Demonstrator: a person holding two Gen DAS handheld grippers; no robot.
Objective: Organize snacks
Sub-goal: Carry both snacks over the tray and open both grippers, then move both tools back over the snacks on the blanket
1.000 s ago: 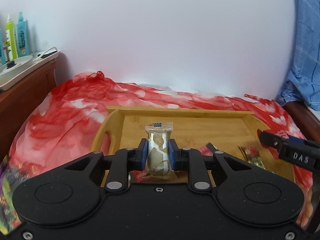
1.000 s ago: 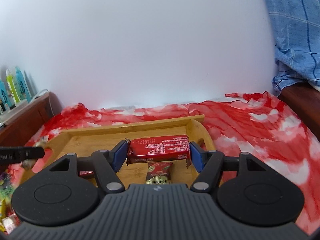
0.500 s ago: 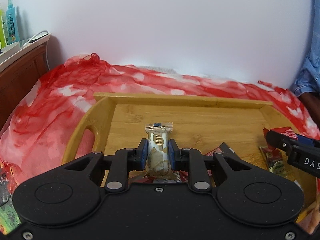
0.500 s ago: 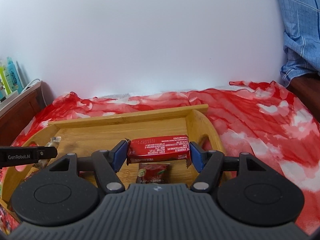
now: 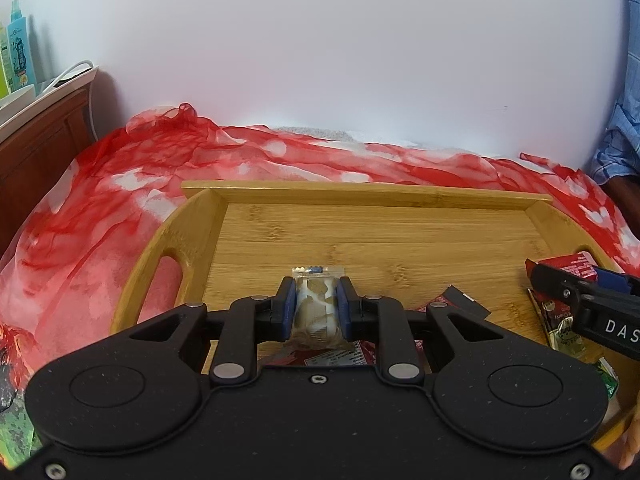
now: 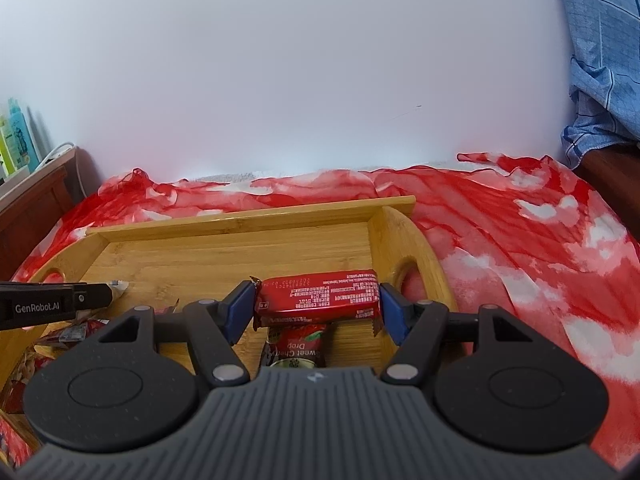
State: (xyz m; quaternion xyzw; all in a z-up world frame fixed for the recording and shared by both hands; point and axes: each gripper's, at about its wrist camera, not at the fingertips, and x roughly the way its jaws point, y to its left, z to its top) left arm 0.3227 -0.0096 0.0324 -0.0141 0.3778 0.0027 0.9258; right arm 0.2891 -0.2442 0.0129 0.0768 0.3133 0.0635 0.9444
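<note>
A bamboo tray (image 5: 380, 216) with handle cut-outs lies on a red and white cloth. My left gripper (image 5: 317, 308) is shut on a small beige and white snack packet (image 5: 316, 312), held upright low over the tray's left half. My right gripper (image 6: 316, 306) is shut on a red snack bar (image 6: 318, 294), gripped by its ends and held crosswise over the tray's (image 6: 240, 220) right end. Under the bar a red and green cherry-drop packet (image 6: 298, 350) lies on the tray floor. The right gripper's side (image 5: 592, 308) shows at the right edge of the left wrist view.
Red wrappers (image 5: 448, 306) lie on the tray's near part, and more packets (image 6: 16, 384) crowd its near left corner. A wooden bedside cabinet (image 5: 40, 128) with bottles (image 5: 18, 44) stands at left. A blue checked cloth (image 6: 600, 52) hangs at right. The wall is close behind.
Both grippers came forward and lower over the tray with their snacks still gripped; the tray now looks larger and nearer. Over the last half second little has moved.
</note>
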